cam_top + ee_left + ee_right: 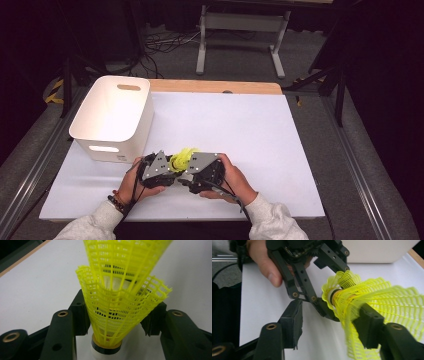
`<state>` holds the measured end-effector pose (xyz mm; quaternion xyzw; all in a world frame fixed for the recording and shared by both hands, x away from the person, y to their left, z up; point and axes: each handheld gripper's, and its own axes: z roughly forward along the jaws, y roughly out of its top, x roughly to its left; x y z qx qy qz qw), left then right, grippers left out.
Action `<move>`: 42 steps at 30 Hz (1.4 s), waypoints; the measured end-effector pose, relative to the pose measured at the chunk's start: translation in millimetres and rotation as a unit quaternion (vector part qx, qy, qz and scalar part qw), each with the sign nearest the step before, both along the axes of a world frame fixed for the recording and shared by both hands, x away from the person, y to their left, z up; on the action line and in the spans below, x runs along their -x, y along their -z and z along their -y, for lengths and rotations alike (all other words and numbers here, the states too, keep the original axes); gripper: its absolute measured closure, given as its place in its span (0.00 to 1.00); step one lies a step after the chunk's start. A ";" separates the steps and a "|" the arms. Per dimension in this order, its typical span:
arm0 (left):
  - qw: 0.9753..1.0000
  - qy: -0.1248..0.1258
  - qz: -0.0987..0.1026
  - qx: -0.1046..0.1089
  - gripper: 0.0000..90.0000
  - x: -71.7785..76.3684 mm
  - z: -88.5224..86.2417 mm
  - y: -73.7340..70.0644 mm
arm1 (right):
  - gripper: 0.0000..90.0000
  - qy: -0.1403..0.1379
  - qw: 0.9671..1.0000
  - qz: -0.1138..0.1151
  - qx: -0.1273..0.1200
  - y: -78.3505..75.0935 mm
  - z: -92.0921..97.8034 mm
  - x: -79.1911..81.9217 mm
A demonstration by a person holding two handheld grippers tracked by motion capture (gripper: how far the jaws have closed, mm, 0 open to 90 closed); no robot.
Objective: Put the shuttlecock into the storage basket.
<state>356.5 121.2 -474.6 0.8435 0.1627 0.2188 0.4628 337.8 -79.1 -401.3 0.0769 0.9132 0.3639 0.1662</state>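
Left gripper (110,322): black jaws were narrowed onto the skirt of a yellow plastic mesh shuttlecock (117,312) w/ white cork base, cork end toward the camera, one pad pressing each side. A second yellow mesh shuttlecock (125,260) was nested into the first one's open skirt, pointing away from the jaws. Right gripper (332,325): jaws stood wide apart; one pad touched the second skirt, the other pad was clear of it. Both grippers met tip to tip over the white table sheet (240,130). Beyond the left gripper, nearby but apart, stood a white plastic rectangular bin (112,117).
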 end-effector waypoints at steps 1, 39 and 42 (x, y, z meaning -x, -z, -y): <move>1.000 -0.002 0.004 0.000 0.56 0.6 -0.8 -0.9 | 0.48 0.004 1.000 0.001 0.003 -0.6 0.3 0.2; 0.998 -0.014 0.028 0.056 0.54 4.0 -11.9 -4.4 | 0.25 0.019 0.998 0.039 -0.036 -31.0 10.0 11.5; 0.998 -0.015 0.026 0.058 0.53 4.0 -12.7 -4.0 | 0.24 0.027 0.998 0.054 -0.034 -33.1 13.8 11.8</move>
